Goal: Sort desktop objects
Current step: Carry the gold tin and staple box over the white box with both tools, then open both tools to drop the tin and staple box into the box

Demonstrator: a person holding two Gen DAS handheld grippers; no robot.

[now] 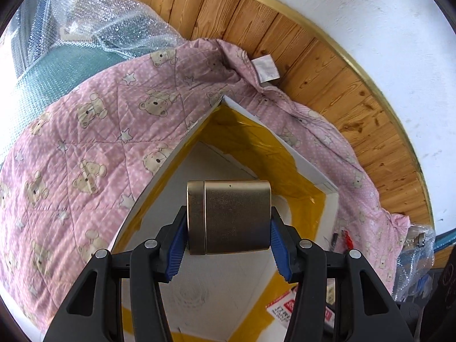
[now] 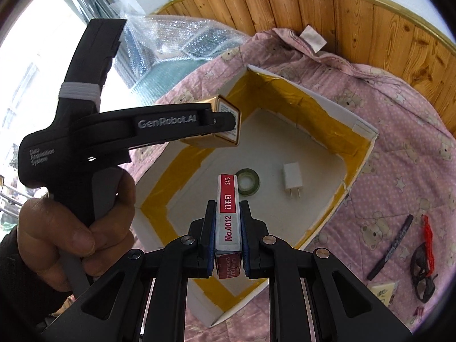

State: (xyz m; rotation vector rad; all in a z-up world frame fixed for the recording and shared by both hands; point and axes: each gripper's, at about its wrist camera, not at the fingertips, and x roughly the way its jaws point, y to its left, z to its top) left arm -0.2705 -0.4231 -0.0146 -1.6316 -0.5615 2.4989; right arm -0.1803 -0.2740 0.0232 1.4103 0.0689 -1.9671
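My left gripper [image 1: 228, 233] is shut on a gold metal tin [image 1: 230, 216], held above the open white box [image 1: 313, 171] lined with yellow tape. The right wrist view shows the same left gripper [image 2: 228, 122] with the gold tin [image 2: 225, 119] over the box's far left corner. My right gripper [image 2: 228, 245] is shut on a red and white staples box [image 2: 228, 213], held over the near side of the white box [image 2: 362, 131]. Inside the box lie a roll of green tape [image 2: 248, 181] and a white charger plug [image 2: 293, 179].
The box rests on a pink bear-print quilt [image 2: 399, 156]. To its right lie a black marker [image 2: 390, 246], dark glasses with a red cord [image 2: 424, 268] and a small card [image 2: 383, 290]. Bubble wrap [image 2: 176, 40] lies behind, by wooden wall panelling [image 2: 356, 14]. A hand [image 2: 71, 228] holds the left gripper.
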